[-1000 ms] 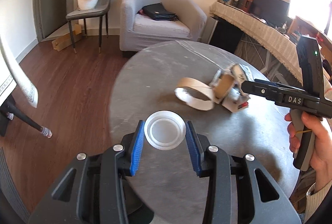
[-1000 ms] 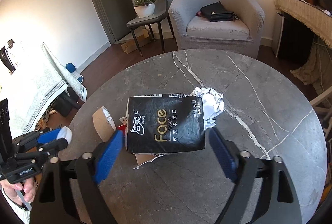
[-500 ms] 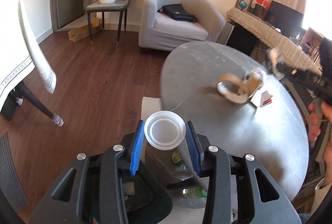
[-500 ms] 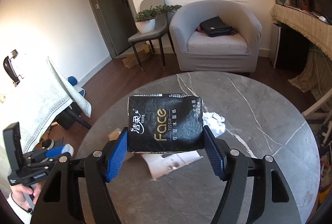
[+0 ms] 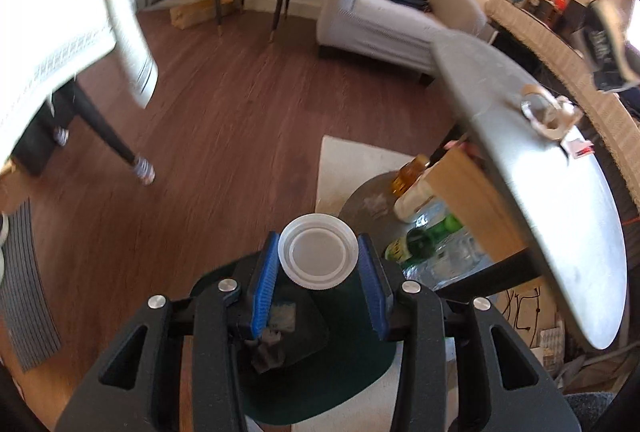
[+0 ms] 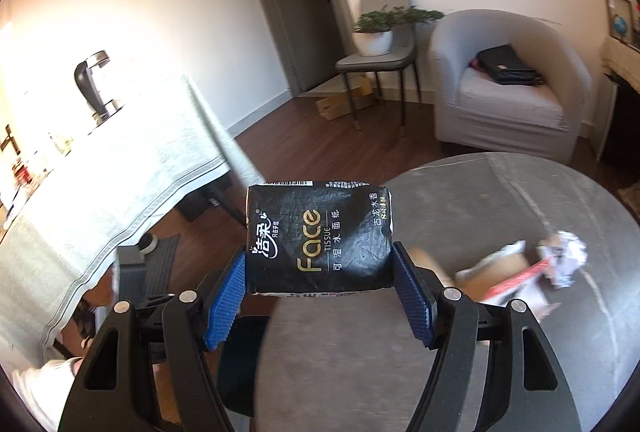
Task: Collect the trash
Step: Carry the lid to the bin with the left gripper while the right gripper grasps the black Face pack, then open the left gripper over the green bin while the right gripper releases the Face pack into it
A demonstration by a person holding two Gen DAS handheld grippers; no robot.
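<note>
Below my left tool (image 5: 318, 264), clenched on the white lid (image 5: 318, 258), lies the dark bin (image 5: 360, 384); I should center over it before releasing, while my right tool (image 6: 320, 290) grips the tissue pack (image 6: 318, 238).

Left gripper (image 5: 318, 274), with white lid (image 5: 318, 256), now sits off the counter (image 5: 560, 216) above the dark bin (image 5: 348, 384). Right gripper (image 6: 320, 296) has lifted tissue pack (image 6: 318, 238) clear of the counter.

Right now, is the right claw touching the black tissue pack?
Touching. The right wrist view shows the right claw pressing both blue pads against the black tissue pack.
</note>
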